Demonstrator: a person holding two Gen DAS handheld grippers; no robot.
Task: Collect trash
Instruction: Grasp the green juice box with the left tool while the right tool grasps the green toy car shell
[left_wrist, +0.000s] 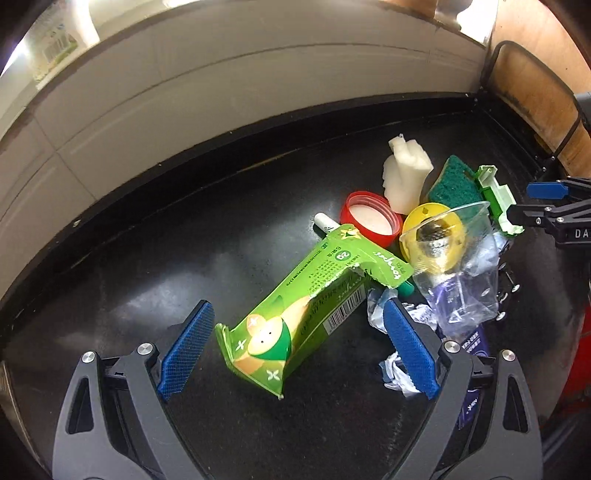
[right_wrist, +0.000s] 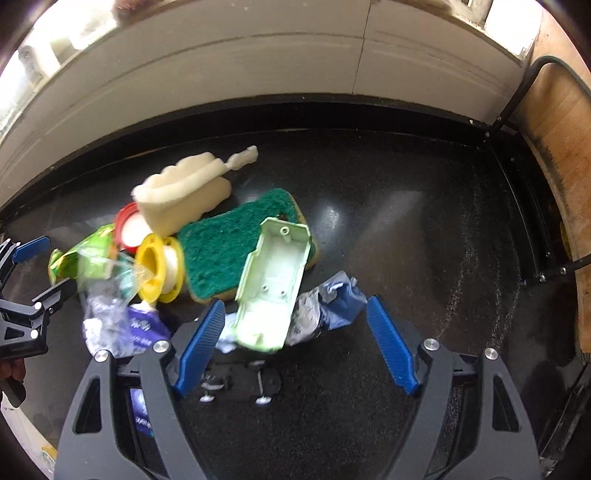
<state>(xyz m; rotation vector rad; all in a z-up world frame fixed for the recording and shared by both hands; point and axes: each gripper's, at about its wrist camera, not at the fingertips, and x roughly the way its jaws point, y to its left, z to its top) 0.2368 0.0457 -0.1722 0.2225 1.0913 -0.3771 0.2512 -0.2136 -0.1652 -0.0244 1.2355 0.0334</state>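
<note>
Left claw (left_wrist: 299, 354) spread wide over the green carton (left_wrist: 295, 314), pads clear of it; right claw (right_wrist: 295, 343) also wide, the pale green toy shell (right_wrist: 273, 284) between its pads, untouched; the trash sits heaped on the black worktop (right_wrist: 406, 240) near the wall.

Glossy black speckled desk (right_wrist: 424, 221) with glare spots on it. Pale wall (right_wrist: 258, 62) with seam lines runs along the far edge from 9 to 1 o'clock. Bright light blows out the top corners around 11 and 1. Wooden board (right_wrist: 554, 122) at 2 o'clock, thin black frame (right_wrist: 517, 99) around it.
</note>
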